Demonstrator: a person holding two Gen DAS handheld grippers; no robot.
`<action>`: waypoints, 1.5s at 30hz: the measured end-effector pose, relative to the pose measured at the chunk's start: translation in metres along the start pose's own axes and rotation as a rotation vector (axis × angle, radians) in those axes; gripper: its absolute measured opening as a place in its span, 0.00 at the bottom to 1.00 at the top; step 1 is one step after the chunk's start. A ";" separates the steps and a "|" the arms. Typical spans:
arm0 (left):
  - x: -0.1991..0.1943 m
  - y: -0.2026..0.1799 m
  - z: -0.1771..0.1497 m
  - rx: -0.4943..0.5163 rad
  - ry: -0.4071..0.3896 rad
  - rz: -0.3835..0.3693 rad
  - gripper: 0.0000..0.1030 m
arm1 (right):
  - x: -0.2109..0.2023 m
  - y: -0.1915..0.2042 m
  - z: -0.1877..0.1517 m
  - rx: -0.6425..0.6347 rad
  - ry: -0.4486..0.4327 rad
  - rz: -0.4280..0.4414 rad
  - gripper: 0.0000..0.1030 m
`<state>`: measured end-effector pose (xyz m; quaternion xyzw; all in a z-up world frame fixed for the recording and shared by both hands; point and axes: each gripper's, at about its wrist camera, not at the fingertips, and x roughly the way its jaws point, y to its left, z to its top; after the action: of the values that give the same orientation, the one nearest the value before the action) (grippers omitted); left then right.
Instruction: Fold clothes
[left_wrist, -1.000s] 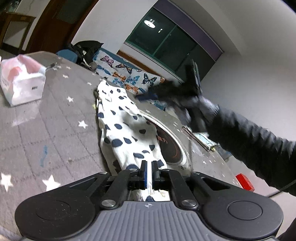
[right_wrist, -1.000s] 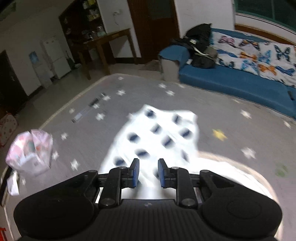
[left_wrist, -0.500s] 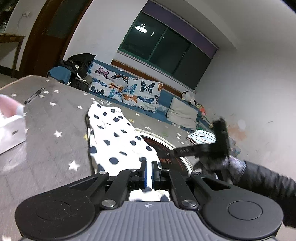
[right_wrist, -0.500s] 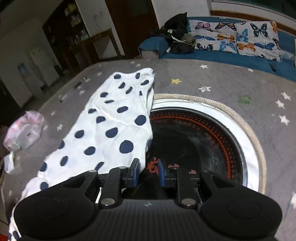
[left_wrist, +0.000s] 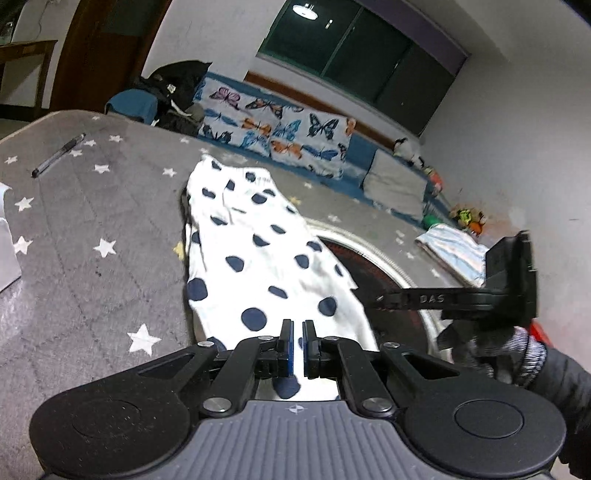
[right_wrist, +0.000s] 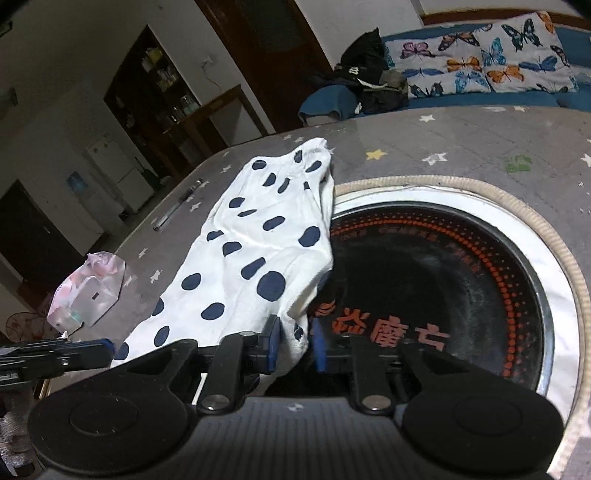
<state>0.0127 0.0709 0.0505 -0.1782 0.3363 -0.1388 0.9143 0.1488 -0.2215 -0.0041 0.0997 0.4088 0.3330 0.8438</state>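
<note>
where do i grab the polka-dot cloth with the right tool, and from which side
Take the polka-dot cloth by its near corner, the bunched one drooping over the black round hob. Come in from the near end, along its length: that corner stands off the surface, so a pad fits each side. The right tool, jaws closing, straddles it.

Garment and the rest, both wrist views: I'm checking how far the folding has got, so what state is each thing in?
Garment: lying lengthwise, one edge over the hob's rim.
Left gripper: shut on the garment's near end.
Right gripper: closing, garment corner between its jaws.
Hob: no pot on it.
Pen: lying flat.
Bag: crumpled, lying on its side.
</note>
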 end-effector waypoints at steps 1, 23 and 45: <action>0.002 0.001 0.000 0.003 0.005 0.007 0.05 | -0.001 0.002 0.000 -0.009 -0.004 -0.008 0.04; -0.003 -0.002 -0.003 0.083 -0.008 0.022 0.05 | -0.025 0.051 -0.007 -0.203 -0.009 -0.062 0.25; -0.056 -0.026 -0.055 0.254 -0.028 -0.002 0.08 | -0.037 0.128 -0.057 -0.409 0.108 0.080 0.36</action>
<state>-0.0685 0.0552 0.0539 -0.0633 0.3028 -0.1787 0.9340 0.0283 -0.1541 0.0387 -0.0754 0.3728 0.4473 0.8095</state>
